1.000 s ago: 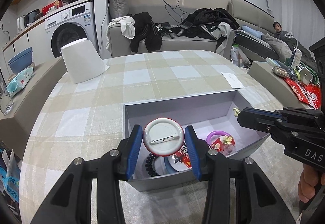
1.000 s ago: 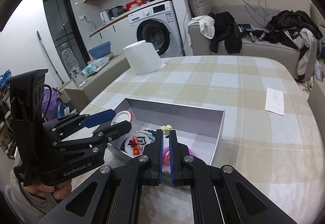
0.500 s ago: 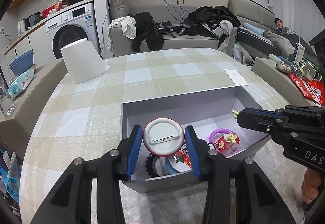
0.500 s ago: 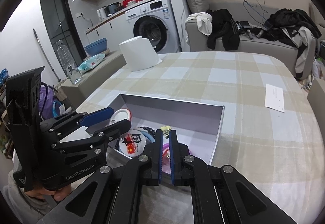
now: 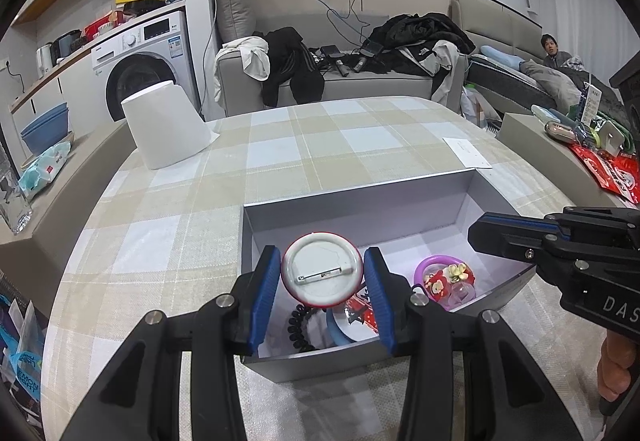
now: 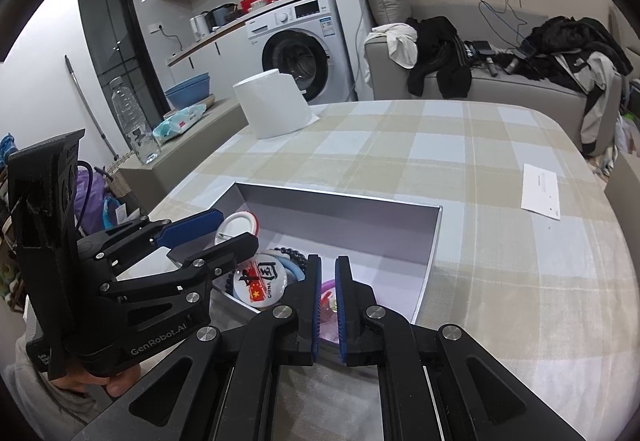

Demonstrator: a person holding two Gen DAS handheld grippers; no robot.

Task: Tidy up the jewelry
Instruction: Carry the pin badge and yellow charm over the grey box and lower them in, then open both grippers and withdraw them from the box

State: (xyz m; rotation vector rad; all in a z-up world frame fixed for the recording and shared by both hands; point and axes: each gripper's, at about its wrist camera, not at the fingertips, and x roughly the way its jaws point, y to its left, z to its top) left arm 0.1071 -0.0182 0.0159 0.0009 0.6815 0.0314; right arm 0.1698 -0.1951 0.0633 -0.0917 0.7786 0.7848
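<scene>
Left gripper (image 5: 322,283) clamped on a round pin badge (image 5: 321,270), blue pads pressing its rim on either side. The badge shows its white back with the metal pin bar, red edge around it. It is held above the near end of an open grey box (image 5: 356,197).

Right gripper (image 6: 327,291): jaws nearly together, a thin slit between the blue pads, nothing held in them. Its tips hover over the box's near edge. In the left wrist view the same gripper (image 5: 476,235) comes in from the right, tips over the box's right wall.

Directly beneath the left gripper, on the box floor: a dark beaded bracelet (image 5: 298,325), a pale blue ring (image 5: 334,327), and a second badge with a red flag print (image 6: 260,283), lying face up. Just beyond the right gripper's tips, a purple ring (image 5: 434,265) with small red and cream flower ornaments (image 5: 450,275) lying against it. Far half of the box floor is bare.

The box rests on a table with a beige and white checked cloth (image 5: 280,145). Farther out from the left gripper, toward the far left, a white paper roll (image 5: 166,123). Farther out on the right gripper's side, a white slip of paper (image 6: 540,191) lies flat on the cloth. A hand (image 6: 100,379) grips the left gripper's handle.
</scene>
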